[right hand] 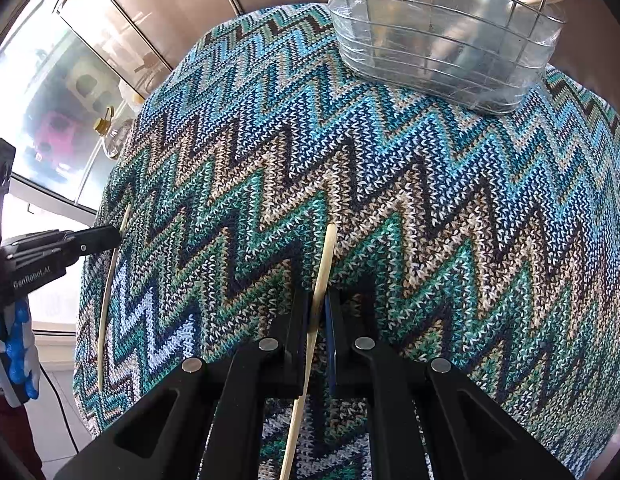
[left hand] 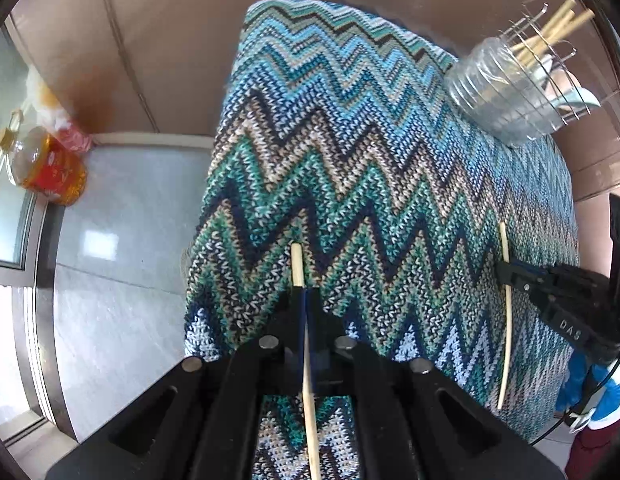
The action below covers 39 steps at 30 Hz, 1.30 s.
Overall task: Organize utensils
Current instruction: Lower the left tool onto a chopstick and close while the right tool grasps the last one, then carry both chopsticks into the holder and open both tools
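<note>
Above a desk draped in a zigzag knit cloth [left hand: 349,140], the left claw [left hand: 306,292] clenches one bamboo chopstick [left hand: 297,264], the right claw [right hand: 319,300] another [right hand: 327,252]; the wire utensil basket [right hand: 441,40] (chopsticks already inside) stands at the far edge.

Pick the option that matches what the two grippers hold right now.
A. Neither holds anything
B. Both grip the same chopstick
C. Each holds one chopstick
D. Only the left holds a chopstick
C: the left gripper is shut on one chopstick, and the right gripper clamps a separate chopstick above the zigzag cloth.
</note>
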Tool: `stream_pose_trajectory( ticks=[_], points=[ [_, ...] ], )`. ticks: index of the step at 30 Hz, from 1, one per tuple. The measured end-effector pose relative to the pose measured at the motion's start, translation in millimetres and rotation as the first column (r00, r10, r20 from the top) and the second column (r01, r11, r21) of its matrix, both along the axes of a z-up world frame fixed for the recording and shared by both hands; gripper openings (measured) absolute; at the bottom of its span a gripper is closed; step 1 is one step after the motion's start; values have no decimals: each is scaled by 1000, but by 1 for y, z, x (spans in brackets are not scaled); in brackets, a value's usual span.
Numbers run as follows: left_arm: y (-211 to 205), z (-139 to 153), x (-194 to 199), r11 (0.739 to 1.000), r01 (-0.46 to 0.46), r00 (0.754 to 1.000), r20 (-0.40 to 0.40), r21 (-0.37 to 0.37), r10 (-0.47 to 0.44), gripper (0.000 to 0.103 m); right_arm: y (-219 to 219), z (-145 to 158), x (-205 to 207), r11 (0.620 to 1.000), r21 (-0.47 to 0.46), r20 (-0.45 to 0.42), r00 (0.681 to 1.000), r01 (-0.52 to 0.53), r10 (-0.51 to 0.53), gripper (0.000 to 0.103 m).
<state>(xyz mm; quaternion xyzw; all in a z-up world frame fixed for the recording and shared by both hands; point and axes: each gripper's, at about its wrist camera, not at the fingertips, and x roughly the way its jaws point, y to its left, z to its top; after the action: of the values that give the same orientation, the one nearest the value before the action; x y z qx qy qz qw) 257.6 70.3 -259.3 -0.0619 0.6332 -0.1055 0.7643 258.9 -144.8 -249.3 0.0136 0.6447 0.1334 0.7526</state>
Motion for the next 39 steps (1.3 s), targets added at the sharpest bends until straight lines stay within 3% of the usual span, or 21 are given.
stream_pose_trajectory(
  ticks=[3,5,6,8,15,22,28,33,39],
  points=[
    [1,-1,2,1000,-13,1000,-20,-8,12,4,-3,1,-1,1000,5,-2,1000,-6,6,8],
    [2,-2,4,1000,-19,999,-31,-11,19,14,-3,2,-1,1000,8,-5,1000,-5,5,8],
    [2,-4,5,1000,-22,999,-43,6,22,26,-3,2,-1,1000,9,-6,1000,-7,7,8],
    [1,-8,7,1000,-14,999,-48,15,15,29,-2,3,1,1000,8,-8,1000,-10,10,8],
    [-15,-8,6,996,9,1000,-16,90,-8,27,-3,3,1,1000,15,-2,1000,-10,10,8],
    [-6,-5,3,999,-7,1000,-30,54,9,18,-13,3,3,999,36,-14,1000,-11,11,8],
    [-10,-8,5,995,31,999,-26,91,-29,9,-14,6,7,1000,25,-18,1000,-18,18,8],
    [-25,-5,1,993,30,999,12,117,-31,5,1,7,3,999,-13,4,1000,-31,31,8],
    [-20,15,-19,998,-7,997,78,63,2,5,-3,10,-7,999,34,27,1000,15,-16,5]
  ],
)
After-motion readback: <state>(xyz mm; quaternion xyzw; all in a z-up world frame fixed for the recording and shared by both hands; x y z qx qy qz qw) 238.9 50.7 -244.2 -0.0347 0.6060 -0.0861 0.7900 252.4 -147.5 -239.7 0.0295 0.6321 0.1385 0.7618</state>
